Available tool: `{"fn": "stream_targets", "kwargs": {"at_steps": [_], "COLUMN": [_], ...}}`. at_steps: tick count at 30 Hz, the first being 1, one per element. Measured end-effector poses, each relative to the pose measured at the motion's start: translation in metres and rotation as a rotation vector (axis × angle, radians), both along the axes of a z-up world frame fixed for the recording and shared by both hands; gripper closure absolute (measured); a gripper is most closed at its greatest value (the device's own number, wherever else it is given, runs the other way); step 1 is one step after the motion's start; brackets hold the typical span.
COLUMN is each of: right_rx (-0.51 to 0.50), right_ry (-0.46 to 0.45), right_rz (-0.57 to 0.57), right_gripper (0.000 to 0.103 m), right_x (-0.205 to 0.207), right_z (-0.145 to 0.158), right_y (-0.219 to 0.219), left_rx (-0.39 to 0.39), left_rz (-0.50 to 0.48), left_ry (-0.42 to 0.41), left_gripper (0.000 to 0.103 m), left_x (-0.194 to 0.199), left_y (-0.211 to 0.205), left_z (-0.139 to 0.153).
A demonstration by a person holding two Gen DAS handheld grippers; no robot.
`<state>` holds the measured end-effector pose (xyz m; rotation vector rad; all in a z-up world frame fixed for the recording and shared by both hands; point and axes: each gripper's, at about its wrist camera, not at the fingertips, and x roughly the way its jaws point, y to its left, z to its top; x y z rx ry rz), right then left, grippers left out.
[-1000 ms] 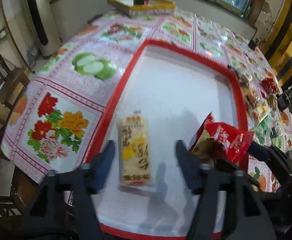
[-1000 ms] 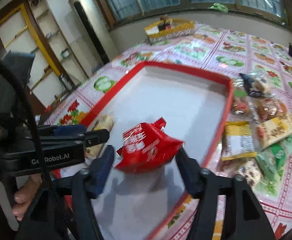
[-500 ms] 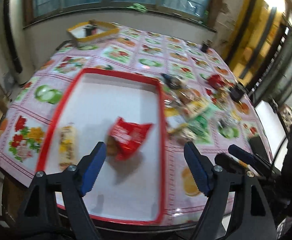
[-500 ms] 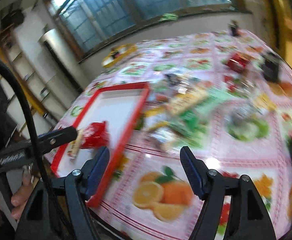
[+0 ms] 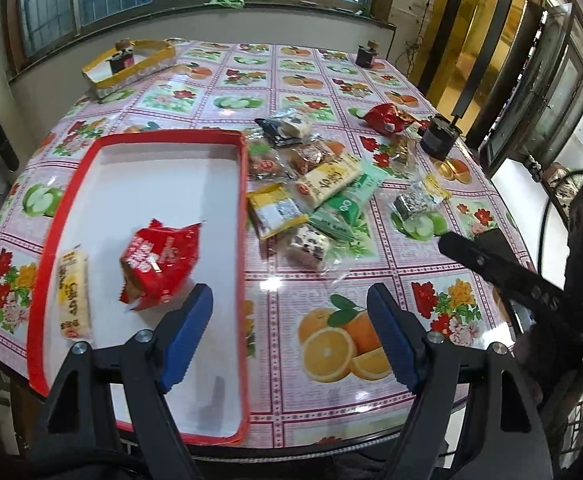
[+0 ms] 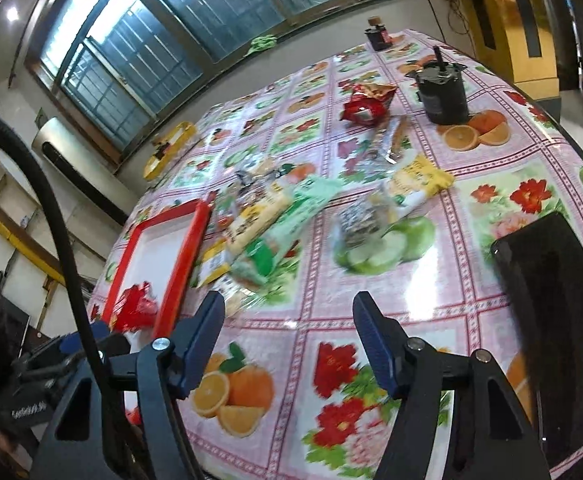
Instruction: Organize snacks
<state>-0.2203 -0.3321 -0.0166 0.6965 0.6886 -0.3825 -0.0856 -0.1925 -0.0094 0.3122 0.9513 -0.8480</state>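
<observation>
Above the tablecloth point(image 6: 371, 280), the empty right gripper point(image 6: 287, 340) is closing.

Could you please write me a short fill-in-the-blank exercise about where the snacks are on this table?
1. The number of snack packets lying inside the red tray is ____.
2. The red packet in the tray lies to the ____ of the pale yellow packet.
3. The left tongs hold ____.

Missing words: two; right; nothing

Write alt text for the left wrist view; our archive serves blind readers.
A red-rimmed tray holds a red packet and a yellow bar. More snacks lie in a heap on the fruit-print tablecloth beside it. The left gripper hovers open and empty.
</observation>
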Motion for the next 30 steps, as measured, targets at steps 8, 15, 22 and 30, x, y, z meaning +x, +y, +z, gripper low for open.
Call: {"fn": "stream_targets", "kwargs": {"at_steps": [8, 15, 22, 30], "right_rx": [-0.079, -0.085, -0.135, -0.163], "right_ry": [0.076, 0.171, 0.222, 0.243], "right_rz": [-0.041, -0.066, -0.027, -0.026], "right_gripper": [0.037, 0.036, 0.045, 0.06], "right_x": [0.032, 0.061, 0.071, 0.066], "right_z": [0.0, -0.022, -0.032, -0.029], "right_y": [-0.037, -0.06, -0.035, -0.028], "left_rx": [0.044, 0.149, 0.098, 0.139], "left_rz": [-0.114, -0.08, 0.053, -0.033], "left_ry": [0.055, 0.046, 0.138, 0.089], "left_gripper": [0.023, 0.023, 0.023, 0.023], "left_x": [-0.005, 0.01, 0.05, 0.037], "left_y": [-0.032, -0.04, -0.017, -0.061], "left_z": [-0.027, -0.05, -0.044, -0.047]}}
